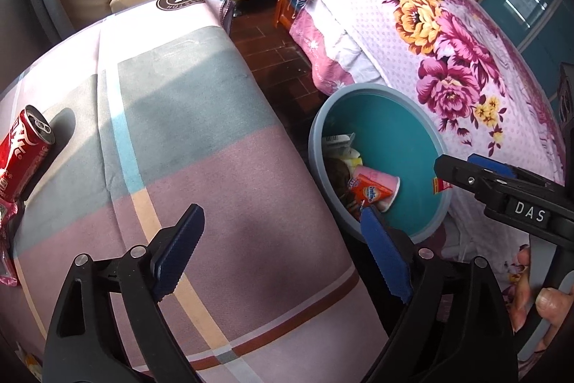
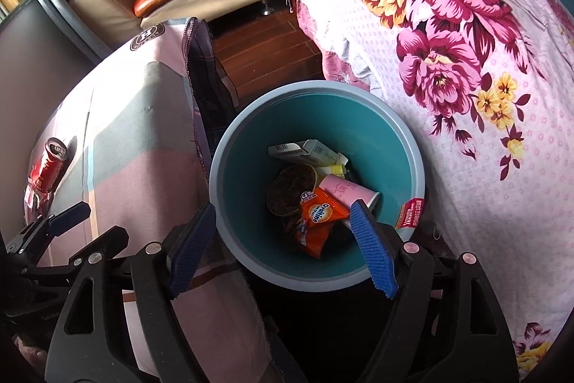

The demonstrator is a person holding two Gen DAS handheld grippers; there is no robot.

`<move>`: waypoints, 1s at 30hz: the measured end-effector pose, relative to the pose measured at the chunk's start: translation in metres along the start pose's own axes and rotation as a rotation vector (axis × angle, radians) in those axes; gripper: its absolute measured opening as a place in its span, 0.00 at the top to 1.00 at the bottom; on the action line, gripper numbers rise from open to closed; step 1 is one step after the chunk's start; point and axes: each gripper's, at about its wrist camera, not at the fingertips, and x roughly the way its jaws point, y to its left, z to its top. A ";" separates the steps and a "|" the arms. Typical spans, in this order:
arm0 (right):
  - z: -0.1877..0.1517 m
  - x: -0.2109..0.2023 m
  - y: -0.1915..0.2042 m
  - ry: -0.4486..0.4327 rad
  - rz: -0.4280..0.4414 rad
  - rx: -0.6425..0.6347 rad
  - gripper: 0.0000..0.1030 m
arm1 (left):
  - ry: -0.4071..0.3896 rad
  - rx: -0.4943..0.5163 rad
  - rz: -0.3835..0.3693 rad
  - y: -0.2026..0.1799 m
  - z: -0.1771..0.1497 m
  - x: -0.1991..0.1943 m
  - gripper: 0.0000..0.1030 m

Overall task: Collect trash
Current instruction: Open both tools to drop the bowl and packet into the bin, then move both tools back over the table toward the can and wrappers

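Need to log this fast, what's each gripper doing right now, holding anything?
Left gripper: open, nothing between its blue pads.
Right gripper: open and empty, above the round teal plastic bin.

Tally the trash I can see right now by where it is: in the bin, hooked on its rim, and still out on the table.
In the bin: 4 that I can tell apart: orange packet, pink cup, brown cup, white box.
On the rim: 1, red wrapper.
On the table: 1, red can.
Total: 6
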 end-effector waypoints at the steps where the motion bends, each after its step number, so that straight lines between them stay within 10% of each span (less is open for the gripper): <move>1: 0.000 -0.001 0.004 0.002 -0.001 -0.006 0.27 | -0.001 -0.004 0.000 0.003 -0.001 -0.002 0.13; 30: -0.030 -0.010 0.209 0.065 -0.015 -0.414 0.22 | -0.107 -0.224 0.124 0.184 -0.062 -0.099 0.12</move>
